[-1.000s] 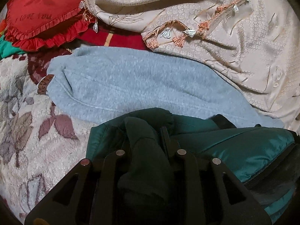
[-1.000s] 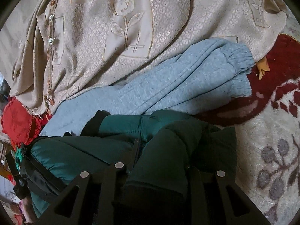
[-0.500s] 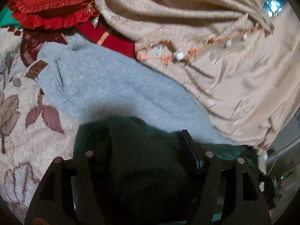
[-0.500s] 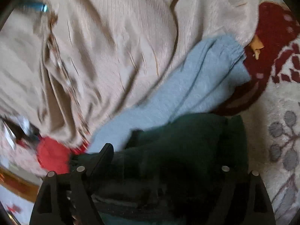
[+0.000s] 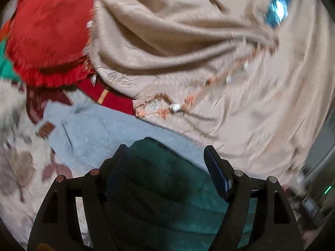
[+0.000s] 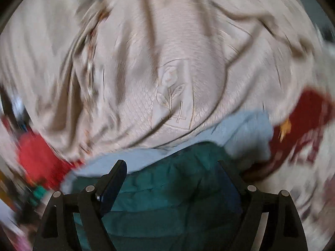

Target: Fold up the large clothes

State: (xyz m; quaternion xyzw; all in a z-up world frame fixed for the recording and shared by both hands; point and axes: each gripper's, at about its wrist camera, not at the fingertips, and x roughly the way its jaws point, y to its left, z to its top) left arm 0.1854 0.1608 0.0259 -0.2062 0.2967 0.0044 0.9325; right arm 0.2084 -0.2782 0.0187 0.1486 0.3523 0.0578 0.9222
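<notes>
A dark green padded garment (image 5: 167, 184) lies bunched under my left gripper (image 5: 166, 152), whose fingers stand wide apart over it, open. The same green garment (image 6: 178, 192) fills the bottom of the right wrist view, below my right gripper (image 6: 171, 167), also open with fingers spread. A light blue fleece garment (image 5: 100, 131) lies just beyond the green one; it also shows in the right wrist view (image 6: 242, 131). Both views are motion-blurred.
A large beige embroidered cloth (image 5: 209, 52) with an orange tasselled fringe (image 5: 165, 106) is heaped behind the clothes, also in the right wrist view (image 6: 167, 62). A red frilled cushion (image 5: 48, 33) sits at far left. A floral plush blanket (image 5: 18, 163) covers the surface.
Both grippers have opened from being shut on the green garment, which now lies loose beneath them. Both cameras have swung upward toward the beige cloth.
</notes>
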